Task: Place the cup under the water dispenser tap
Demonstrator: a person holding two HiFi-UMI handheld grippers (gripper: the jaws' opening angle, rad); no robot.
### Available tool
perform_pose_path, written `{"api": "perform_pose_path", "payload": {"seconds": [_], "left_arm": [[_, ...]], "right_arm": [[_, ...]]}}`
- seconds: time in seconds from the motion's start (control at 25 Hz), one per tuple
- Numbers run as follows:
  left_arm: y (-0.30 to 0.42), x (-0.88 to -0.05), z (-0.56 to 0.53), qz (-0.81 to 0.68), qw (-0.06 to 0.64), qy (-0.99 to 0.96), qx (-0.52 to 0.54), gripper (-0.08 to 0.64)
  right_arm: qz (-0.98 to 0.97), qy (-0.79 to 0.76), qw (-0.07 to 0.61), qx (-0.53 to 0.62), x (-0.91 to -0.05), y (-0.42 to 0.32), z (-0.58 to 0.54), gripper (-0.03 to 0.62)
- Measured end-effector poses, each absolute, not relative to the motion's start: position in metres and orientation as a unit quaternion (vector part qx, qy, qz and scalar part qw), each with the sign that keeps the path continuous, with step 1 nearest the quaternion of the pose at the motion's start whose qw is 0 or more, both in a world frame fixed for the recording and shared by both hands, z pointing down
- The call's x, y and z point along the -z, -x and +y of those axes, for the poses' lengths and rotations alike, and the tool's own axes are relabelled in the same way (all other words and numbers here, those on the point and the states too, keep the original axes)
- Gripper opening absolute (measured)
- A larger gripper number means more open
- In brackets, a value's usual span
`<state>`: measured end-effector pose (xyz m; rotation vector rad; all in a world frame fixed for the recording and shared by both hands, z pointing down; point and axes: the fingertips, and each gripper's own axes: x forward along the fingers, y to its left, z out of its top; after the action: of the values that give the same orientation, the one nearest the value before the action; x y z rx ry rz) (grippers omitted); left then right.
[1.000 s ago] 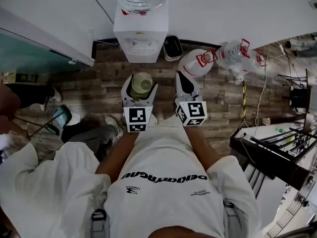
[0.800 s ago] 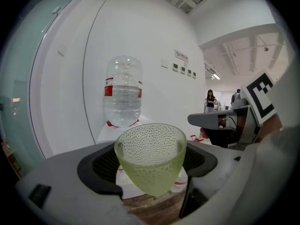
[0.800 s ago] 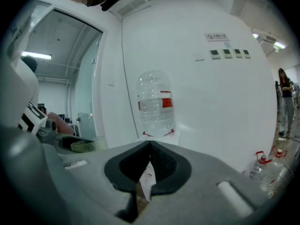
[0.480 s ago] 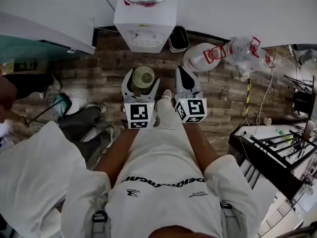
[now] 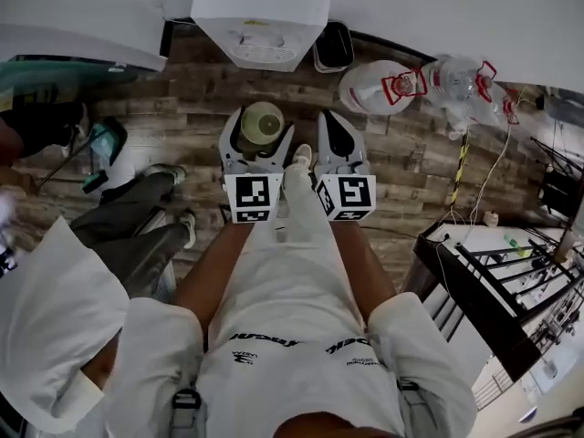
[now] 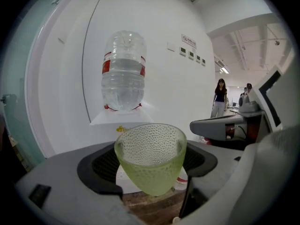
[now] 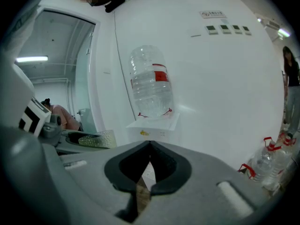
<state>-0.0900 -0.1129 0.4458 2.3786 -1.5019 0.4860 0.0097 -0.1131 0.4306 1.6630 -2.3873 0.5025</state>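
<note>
Both grippers have come down and forward since a second ago, so in the head view the water dispenser [image 5: 260,16] has slid up to the top edge and a shoe now shows between them. Over the wooden floor [image 5: 182,89], the left gripper [image 5: 258,140] clamps the green dimpled cup [image 6: 150,156] upright between its wide-set jaws, short of the dispenser's front and well below the inverted bottle [image 6: 123,71]. Beside it, the right gripper [image 7: 149,149] carries nothing, its jaw tips meeting. Spare bottles [image 5: 456,85] lie by the wall at the right.
</note>
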Motion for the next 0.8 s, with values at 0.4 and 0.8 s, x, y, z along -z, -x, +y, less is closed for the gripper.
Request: {"api": "perform_pose_path", "payload": {"seconds": [0.4, 0.8], "left_arm": [[0.07, -0.515, -0.147, -0.522, 0.133, -0.823, -0.181, 0.382], [0.063, -0.591, -0.18, -0.526, 0.141, -0.819, -0.183, 0.382]], "right_arm": [[-0.802, -0.553, 0.11, -0.197, -0.499, -0.023, -0.126, -0.002], [-0.799, -0.553, 0.115, -0.206, -0.554, -0.026, -0.144, -0.002]]}}
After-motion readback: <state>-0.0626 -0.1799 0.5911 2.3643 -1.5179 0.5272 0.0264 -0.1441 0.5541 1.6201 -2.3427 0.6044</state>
